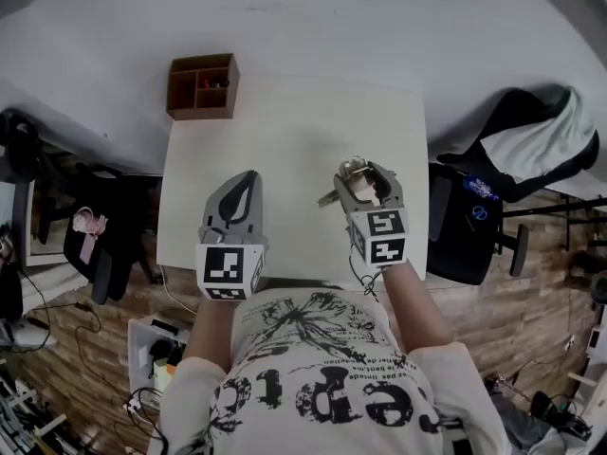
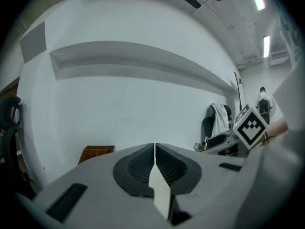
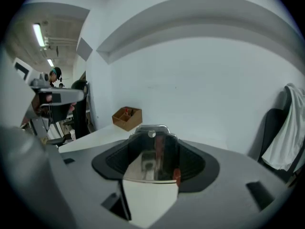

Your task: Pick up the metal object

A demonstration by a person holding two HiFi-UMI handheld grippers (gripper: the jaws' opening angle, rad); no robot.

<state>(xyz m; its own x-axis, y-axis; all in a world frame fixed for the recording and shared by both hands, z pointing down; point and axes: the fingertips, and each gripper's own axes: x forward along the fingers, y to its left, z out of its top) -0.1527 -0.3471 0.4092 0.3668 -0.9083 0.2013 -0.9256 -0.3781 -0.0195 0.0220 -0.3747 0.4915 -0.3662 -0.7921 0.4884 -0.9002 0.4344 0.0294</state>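
Right gripper: jaws clenched on the metal object, a shiny, mirror-smooth plate with a small hole near its top edge. It sat deep between the ribbed pads. In the head view one end stuck out sideways past the jaws.

Left gripper: jaws pressed together on nothing, idle.

Landmark was the wooden compartment box at the far corner of the white desk. Both grippers hung well nearer the person than the box. The left was almost straight out from it and the right was further off to its right. The object appeared to be clear of the desk, though no view settled that.

Risks, as judged:
- The polished faces gave the pads little bite, so a slackened squeeze or a sharp tilt could let the plate slide out and drop.
- The overhanging end could twist the plate in the grip.
- That end pointed toward the left gripper, so a careless swing there could knock it loose.
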